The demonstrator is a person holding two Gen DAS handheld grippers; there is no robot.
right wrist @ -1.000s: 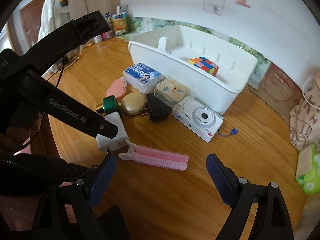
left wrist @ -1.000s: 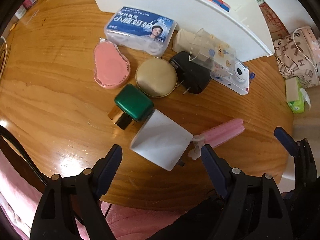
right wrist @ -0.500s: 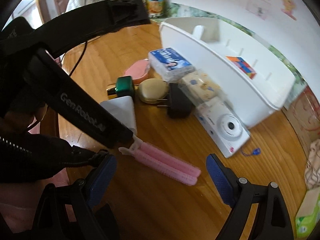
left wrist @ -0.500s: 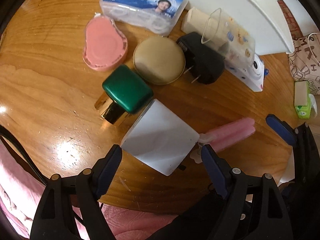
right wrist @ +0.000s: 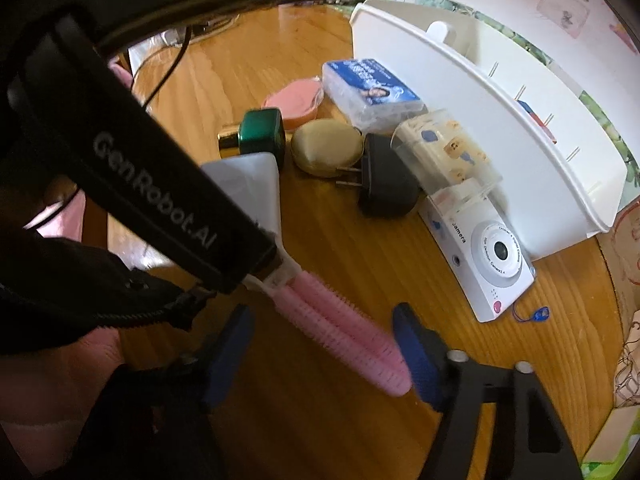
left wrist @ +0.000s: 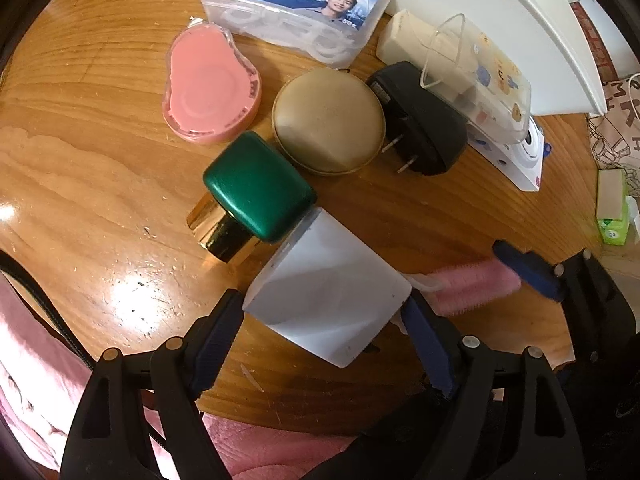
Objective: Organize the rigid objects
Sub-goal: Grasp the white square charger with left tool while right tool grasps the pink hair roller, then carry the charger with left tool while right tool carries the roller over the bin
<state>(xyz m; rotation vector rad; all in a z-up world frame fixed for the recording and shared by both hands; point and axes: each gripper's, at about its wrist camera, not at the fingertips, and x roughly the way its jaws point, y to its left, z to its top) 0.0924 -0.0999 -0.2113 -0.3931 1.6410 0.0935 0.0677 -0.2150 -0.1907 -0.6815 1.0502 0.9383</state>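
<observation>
- The round wooden table carries everything; a pink cloth hangs past its near edge.
- A long white bin stands toward the far edge, with a coloured cube just visible inside.
- Along the bin's front wall sit a blue-labelled clear box, a clear printed case and a white toy camera.
- In front of those lie a pink pear-shaped case, a round gold case and a black plug adapter.
- Nearer the table's near edge, a green-capped gold bottle lies on its side, touching a white charger block.
- The left gripper points down with its jaws wide on either side of the charger block; whether the pads press it I cannot tell.
- A pink hair-roller clip lies beside the charger.
- The right gripper is closing around the clip, one pad at its tip, the other still off it.
</observation>
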